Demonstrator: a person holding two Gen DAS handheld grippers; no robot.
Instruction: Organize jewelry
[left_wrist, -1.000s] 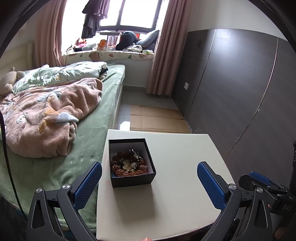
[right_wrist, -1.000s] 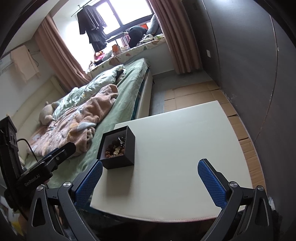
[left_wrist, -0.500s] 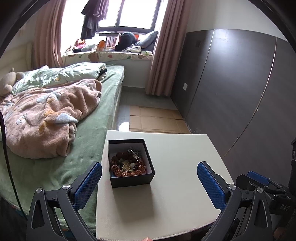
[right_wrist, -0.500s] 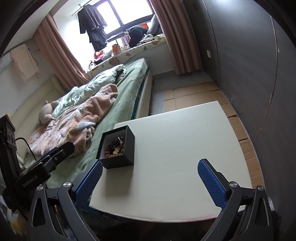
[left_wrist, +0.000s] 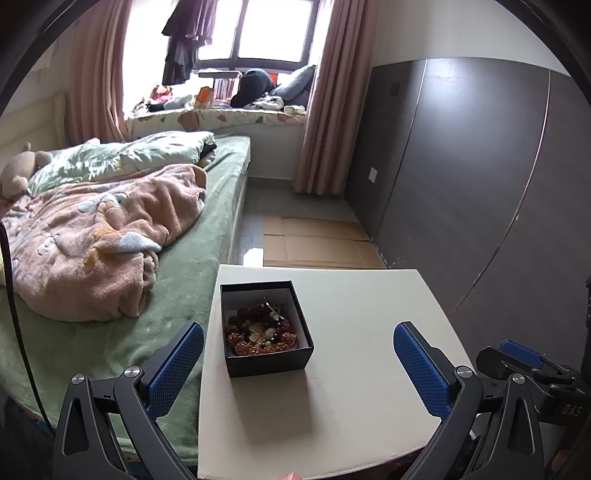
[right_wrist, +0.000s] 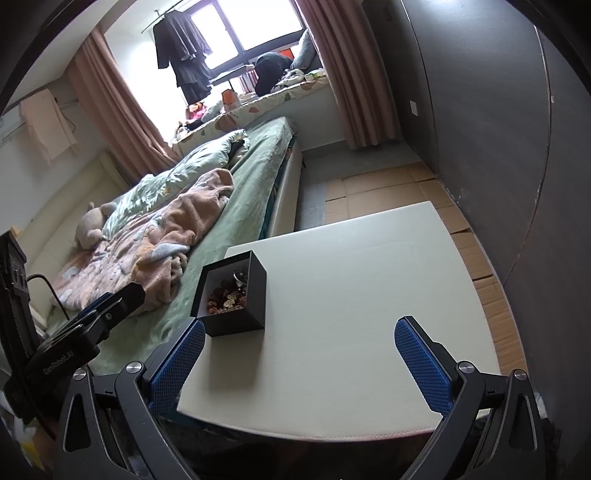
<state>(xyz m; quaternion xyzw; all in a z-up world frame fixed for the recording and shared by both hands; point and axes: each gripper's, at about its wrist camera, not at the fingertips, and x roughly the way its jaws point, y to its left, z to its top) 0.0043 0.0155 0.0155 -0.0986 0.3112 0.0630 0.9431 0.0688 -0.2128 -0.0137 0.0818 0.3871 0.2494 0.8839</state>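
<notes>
Left gripper (left_wrist: 298, 363): jaws spread wide, empty; black box (left_wrist: 266, 329) just ahead
Right gripper (right_wrist: 300, 360): wide, empty
Advice: beaded jewelry (left_wrist: 260, 328) tangled; one strand judged best pinched

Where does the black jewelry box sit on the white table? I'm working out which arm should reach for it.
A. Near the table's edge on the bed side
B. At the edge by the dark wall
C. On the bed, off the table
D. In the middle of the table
A: the black jewelry box stands on the white table close to the edge that runs along the bed, with bare tabletop between it and the dark wall.
</notes>
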